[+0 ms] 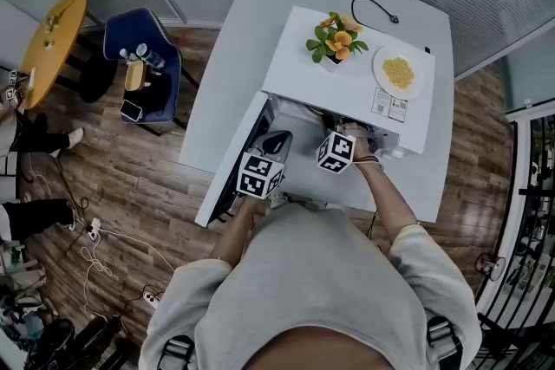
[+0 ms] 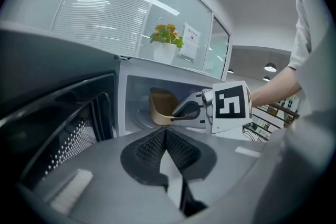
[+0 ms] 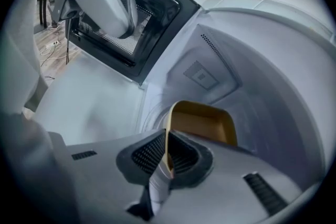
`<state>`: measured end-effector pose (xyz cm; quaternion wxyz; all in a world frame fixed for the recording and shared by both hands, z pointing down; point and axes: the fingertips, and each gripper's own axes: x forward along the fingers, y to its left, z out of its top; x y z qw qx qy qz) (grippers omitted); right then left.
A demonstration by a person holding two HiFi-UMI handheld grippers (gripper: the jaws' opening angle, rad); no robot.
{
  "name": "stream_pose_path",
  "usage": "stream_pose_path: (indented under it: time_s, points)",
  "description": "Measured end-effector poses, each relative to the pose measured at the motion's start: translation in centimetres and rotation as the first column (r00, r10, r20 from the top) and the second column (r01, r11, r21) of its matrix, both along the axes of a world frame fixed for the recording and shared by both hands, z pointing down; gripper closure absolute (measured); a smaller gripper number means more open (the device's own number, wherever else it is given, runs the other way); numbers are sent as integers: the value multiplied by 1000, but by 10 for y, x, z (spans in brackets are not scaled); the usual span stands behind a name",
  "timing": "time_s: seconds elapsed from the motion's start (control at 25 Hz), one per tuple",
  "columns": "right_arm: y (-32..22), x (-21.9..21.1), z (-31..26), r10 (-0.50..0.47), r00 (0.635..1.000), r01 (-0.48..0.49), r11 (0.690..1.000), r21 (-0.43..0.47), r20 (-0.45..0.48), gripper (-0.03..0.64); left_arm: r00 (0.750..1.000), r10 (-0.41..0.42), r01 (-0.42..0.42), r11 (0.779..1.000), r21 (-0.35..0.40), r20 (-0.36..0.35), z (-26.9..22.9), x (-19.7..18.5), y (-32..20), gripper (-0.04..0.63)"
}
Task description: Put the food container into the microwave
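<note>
Open white microwave (image 1: 303, 69) on the bench (image 1: 227, 100): inside its cavity, the tan food container (image 3: 202, 120) is pinched by its rim in the right tongs (image 3: 166, 153). The left tongs (image 2: 166, 140) are closed, empty. Best set it flat, centred, before releasing.

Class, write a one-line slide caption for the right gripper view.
Right gripper grips the yellow food container by its rim inside the white microwave cavity.
</note>
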<state>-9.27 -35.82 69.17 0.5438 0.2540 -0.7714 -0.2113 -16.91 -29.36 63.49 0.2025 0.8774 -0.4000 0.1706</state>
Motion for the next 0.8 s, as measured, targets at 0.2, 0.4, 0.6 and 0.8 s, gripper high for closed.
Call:
stream_pose_path:
  time_s: [0.2, 0.4, 0.6, 0.8]
  points:
    - [-7, -1, 3, 13, 1000, -13, 1000, 13, -2, 589, 1000, -6, 6, 1000, 0, 0, -1, -3, -1, 584]
    - [-11, 2, 7, 37, 999, -37, 999, 14, -7, 589, 1000, -8, 8, 1000, 0, -3, -2, -3, 0, 584]
    - [-14, 2, 11, 38, 999, -38, 999, 12, -19, 589, 1000, -9, 9, 1000, -5, -5, -1, -4, 1, 584]
    - [-17, 4, 12, 45, 999, -45, 999, 24, -20, 589, 1000, -10, 10, 1000, -4, -3, -1, -6, 0, 584]
